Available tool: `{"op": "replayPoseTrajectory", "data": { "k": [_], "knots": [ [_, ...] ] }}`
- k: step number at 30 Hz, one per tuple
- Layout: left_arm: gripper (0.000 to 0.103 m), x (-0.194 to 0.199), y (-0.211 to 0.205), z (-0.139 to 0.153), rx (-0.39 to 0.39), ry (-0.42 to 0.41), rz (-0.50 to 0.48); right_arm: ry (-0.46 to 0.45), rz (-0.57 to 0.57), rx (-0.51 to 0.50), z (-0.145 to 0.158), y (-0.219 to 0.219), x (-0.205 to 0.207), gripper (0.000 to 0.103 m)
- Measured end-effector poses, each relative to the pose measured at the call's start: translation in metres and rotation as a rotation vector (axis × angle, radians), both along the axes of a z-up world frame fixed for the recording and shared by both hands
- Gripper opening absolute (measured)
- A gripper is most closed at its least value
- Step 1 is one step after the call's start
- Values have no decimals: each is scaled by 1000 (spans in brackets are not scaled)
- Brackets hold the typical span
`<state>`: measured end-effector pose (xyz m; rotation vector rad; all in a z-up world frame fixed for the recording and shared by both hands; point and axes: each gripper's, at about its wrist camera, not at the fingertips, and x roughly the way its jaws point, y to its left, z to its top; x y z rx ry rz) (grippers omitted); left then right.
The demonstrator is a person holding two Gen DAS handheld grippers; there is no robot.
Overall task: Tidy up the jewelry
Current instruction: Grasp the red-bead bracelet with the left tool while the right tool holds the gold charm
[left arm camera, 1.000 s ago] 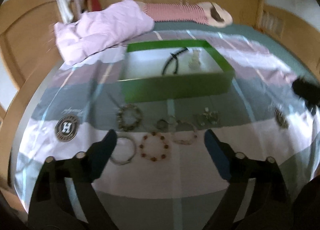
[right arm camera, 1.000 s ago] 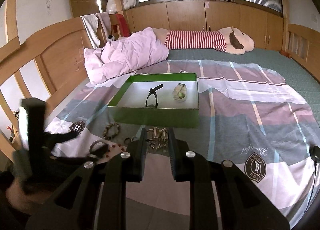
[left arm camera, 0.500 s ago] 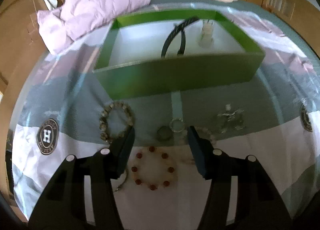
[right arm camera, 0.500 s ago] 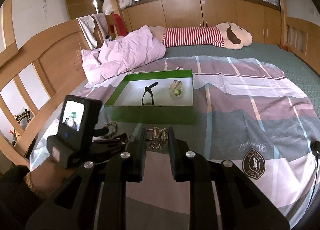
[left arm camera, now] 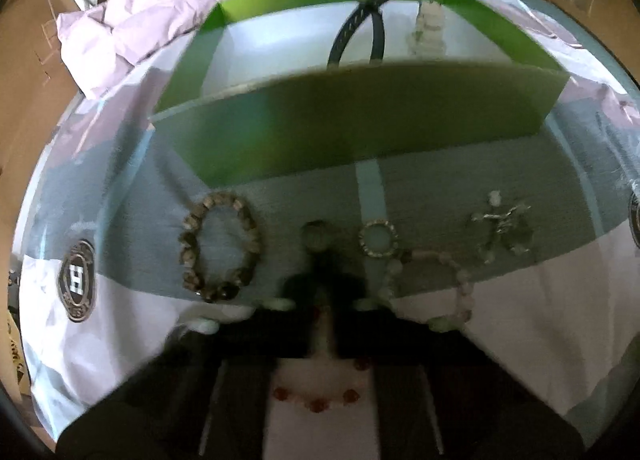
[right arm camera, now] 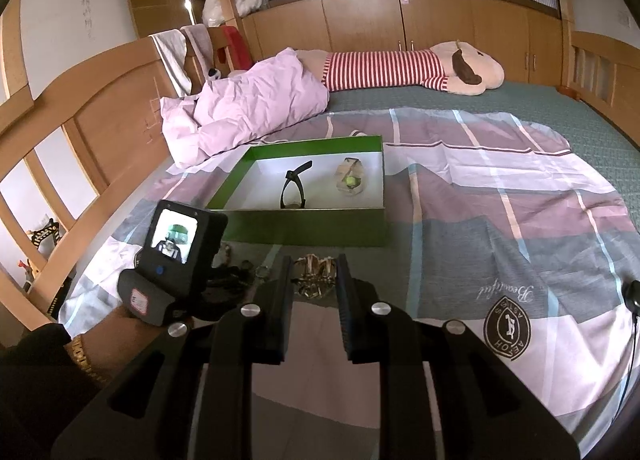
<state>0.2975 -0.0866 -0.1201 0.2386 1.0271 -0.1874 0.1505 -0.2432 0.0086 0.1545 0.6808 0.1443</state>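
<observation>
In the left wrist view my left gripper (left arm camera: 324,294) is down on the sheet with its jaws together over the far arc of the red bead bracelet (left arm camera: 316,404), whose near beads show under it. Around it lie a brown stone bracelet (left arm camera: 218,246), a small ring (left arm camera: 378,238), a pale pink bead bracelet (left arm camera: 460,292) and a silver piece (left arm camera: 504,228). Behind them stands the green box (left arm camera: 360,132), holding a black band (left arm camera: 360,28) and a pale bundle (left arm camera: 428,28). My right gripper (right arm camera: 312,300) hovers with a narrow empty gap, short of the silver piece (right arm camera: 314,276).
A crumpled lilac duvet (right arm camera: 248,112) and a striped plush toy (right arm camera: 400,68) lie at the head of the bed. The wooden bed frame (right arm camera: 100,132) runs along the left. A hand with a gold wristband (right arm camera: 80,348) holds the left unit. The sheet (right arm camera: 520,220) spreads to the right.
My left gripper came down and forward toward the row of jewelry, and its jaws went from wide apart to shut over the red bead bracelet. The right gripper stayed put.
</observation>
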Motion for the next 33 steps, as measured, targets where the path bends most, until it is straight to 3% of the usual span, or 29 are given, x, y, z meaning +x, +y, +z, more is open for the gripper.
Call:
{"op": "replayPoseTrajectory", "data": {
  "k": [3, 9, 15, 18, 21, 23, 24, 25, 26, 29, 33],
  "knots": [
    [0, -5, 4, 22, -37, -55, -4, 3, 1, -3, -2, 2, 1, 21],
    [0, -40, 25, 97, -179, -228, -37, -5, 8, -10, -2, 6, 1, 21],
    [0, -111, 51, 176, -313, -431, -134, -33, 12, -15, 1, 10, -3, 21],
    [0, -148, 61, 190, -353, -488, -144, -31, 14, -24, 0, 12, -3, 21],
    [1, -156, 70, 178, -354, -431, -129, -24, 16, -20, 2, 16, -5, 21],
    [17, -147, 65, 158, -298, -364, -119, -31, 22, -24, 4, 21, -7, 21],
    [54, -139, 58, 147, -243, -328, -118, -33, 28, -26, 5, 25, -8, 21],
    [76, -136, 55, 141, -217, -330, -114, -33, 34, -29, 5, 26, -8, 21],
    [76, -131, 51, 134, -191, -341, -106, -32, 38, -31, 4, 27, -8, 21],
    [75, -109, 38, 101, -159, -237, -116, -20, 42, -36, 0, 28, -5, 21],
    [44, -91, 22, 46, -63, -93, -138, -5, 32, -34, -4, 20, -2, 21]
  ]
}}
